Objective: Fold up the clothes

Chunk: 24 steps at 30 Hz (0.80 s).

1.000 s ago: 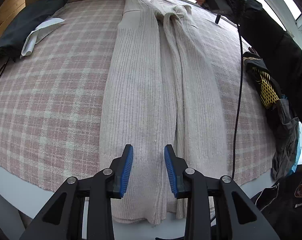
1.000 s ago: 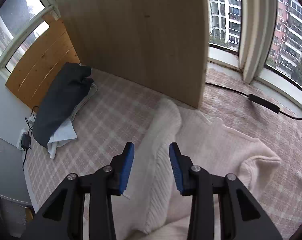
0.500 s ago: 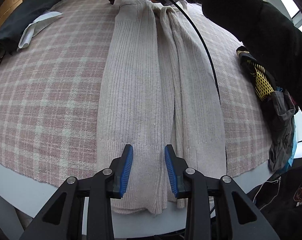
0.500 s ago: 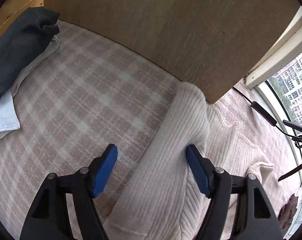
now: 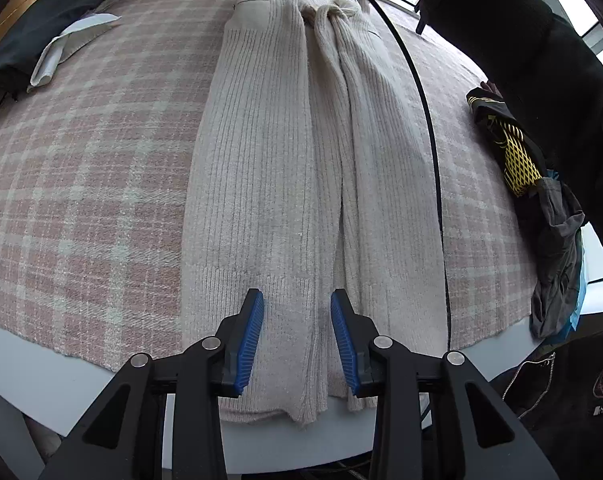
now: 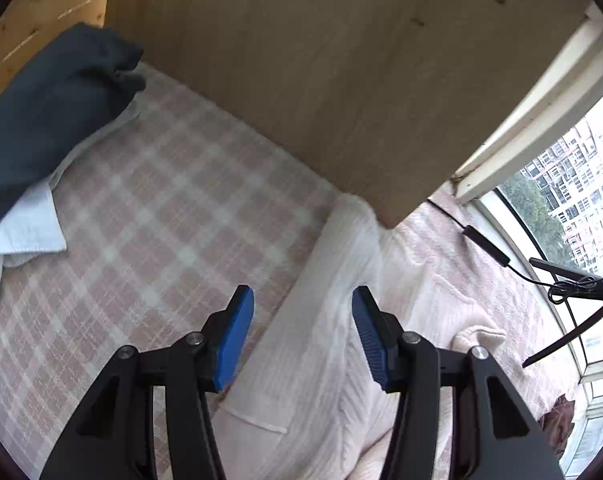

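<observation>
Your left tool (image 5: 297, 336) points steeply down over the hem end of the cream ribbed sweater (image 5: 301, 160), which lies in a long narrow strip along the table; the pads stand apart, with knit showing below the gap but nothing clamped. Your right tool (image 6: 303, 332) sits at the far, shoulder end of the same sweater (image 6: 325, 320); its jaws are closing, with the folded left edge of the knit between them and not yet pinched, as far as the view shows.

To make the crosswise fold cleanly, seat each tool on all layers at its own end before lifting. Take the folded edge deep between the right pads so the sleeve layers bunched just to the right of that tool do not slip out. Keep the black cable (image 5: 429, 140) lying along the sweater's right side clear of the fold. Ahead of the right tool, the wooden board (image 6: 341, 80) stands close; allow for it.
</observation>
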Motion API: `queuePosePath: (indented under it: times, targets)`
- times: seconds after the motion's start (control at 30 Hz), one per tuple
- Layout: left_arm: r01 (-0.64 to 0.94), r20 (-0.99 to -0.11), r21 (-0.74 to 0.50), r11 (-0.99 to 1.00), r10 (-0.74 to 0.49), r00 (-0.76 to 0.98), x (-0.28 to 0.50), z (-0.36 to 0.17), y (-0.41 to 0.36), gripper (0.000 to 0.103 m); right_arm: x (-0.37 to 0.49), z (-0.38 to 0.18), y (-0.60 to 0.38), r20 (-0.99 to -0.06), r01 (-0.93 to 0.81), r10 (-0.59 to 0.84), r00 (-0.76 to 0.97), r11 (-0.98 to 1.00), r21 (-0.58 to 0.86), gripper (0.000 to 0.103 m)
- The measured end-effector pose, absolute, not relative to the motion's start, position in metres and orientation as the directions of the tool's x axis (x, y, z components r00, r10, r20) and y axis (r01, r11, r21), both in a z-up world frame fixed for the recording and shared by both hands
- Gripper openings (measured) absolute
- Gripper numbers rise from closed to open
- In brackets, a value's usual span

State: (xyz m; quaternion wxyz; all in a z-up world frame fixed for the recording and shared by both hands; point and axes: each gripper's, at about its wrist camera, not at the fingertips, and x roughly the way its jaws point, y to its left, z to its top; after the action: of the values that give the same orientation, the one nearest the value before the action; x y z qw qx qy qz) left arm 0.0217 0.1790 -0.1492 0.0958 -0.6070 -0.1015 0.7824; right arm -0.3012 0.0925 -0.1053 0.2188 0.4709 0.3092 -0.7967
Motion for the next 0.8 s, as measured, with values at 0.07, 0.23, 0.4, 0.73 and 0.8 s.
queuePosePath:
  times: [0.07, 0.23, 0.4, 0.73, 0.8]
  targets:
    - [-0.035, -0.932, -0.268, -0.963, 0.269, -0.243, 0.02, -0.148, 0.181, 0.033, -0.306, -0.119, 0.087, -0.885, 0.62, -0.001, -0.466, -0.713, -0.326, 0.05]
    - [-0.031, -0.935, -0.267, -0.963, 0.266, -0.235, 0.019, -0.144, 0.173, 0.035, -0.325, -0.132, 0.086, -0.896, 0.595, 0.037, -0.444, -0.735, -0.325, 0.05]
    - [-0.036, -0.933, -0.274, -0.961, 0.275, -0.232, 0.015, -0.147, 0.18, 0.038, -0.344, -0.132, 0.097, -0.902, 0.544, 0.055, -0.428, -0.781, -0.306, 0.05]
    - [-0.048, -0.933, -0.279, -0.959, 0.282, -0.222, 0.001, -0.163, 0.205, 0.038, -0.365, -0.135, 0.105, -0.904, 0.55, 0.016, -0.427, -0.789, -0.274, 0.023]
    - [-0.051, -0.932, -0.279, -0.959, 0.283, -0.224, 0.001, -0.164, 0.206, 0.039, -0.374, -0.132, 0.112, -0.908, 0.527, -0.023, -0.417, -0.82, -0.222, 0.015]
